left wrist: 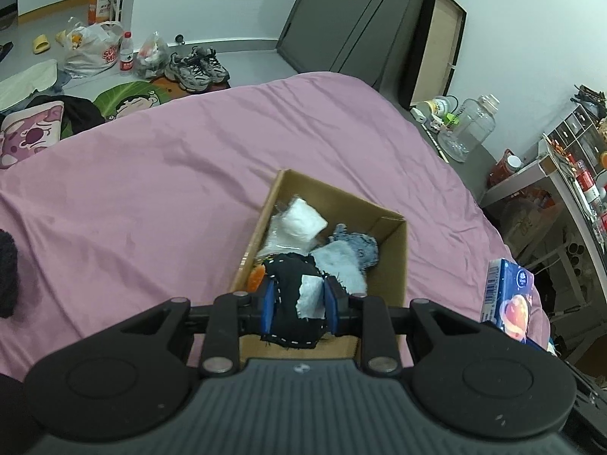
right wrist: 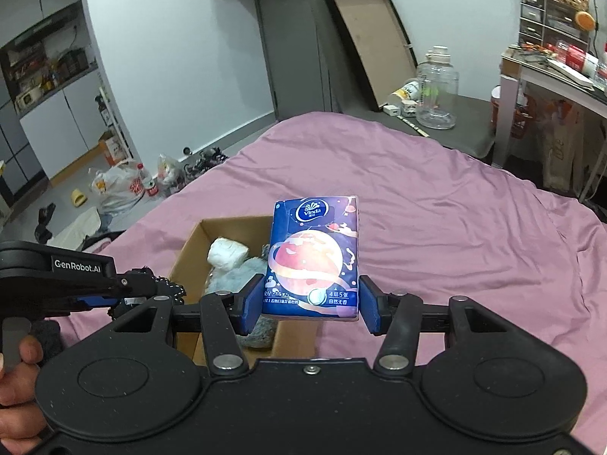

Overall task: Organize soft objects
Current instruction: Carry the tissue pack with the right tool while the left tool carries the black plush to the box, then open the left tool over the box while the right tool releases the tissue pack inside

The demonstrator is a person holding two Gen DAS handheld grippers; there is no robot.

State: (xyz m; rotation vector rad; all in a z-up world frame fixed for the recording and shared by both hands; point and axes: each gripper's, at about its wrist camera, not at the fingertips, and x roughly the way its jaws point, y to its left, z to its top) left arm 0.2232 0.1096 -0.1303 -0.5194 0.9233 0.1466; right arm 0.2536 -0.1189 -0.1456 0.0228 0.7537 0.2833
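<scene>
An open cardboard box (left wrist: 394, 265) sits on the pink bed; it also shows in the right wrist view (right wrist: 189, 250). In it lie a white packet (left wrist: 303, 222), a light blue fuzzy cloth (left wrist: 341, 261) and a denim piece (left wrist: 360, 244). My left gripper (left wrist: 297, 305) is shut on a black stitched plush with a white patch (left wrist: 292, 303), held over the box's near end. My right gripper (right wrist: 309, 305) is shut on a blue Vinda tissue pack (right wrist: 313, 258), held upright just right of the box; the pack also shows in the left wrist view (left wrist: 510, 299).
The pink bedsheet (left wrist: 151, 189) spreads around the box. A dark fuzzy item (left wrist: 5, 273) lies at the bed's left edge. Shoes (left wrist: 197, 66), bags and a bottle are on the floor beyond. A clear jug (right wrist: 436, 91) and a cluttered desk (right wrist: 550, 72) stand to the right.
</scene>
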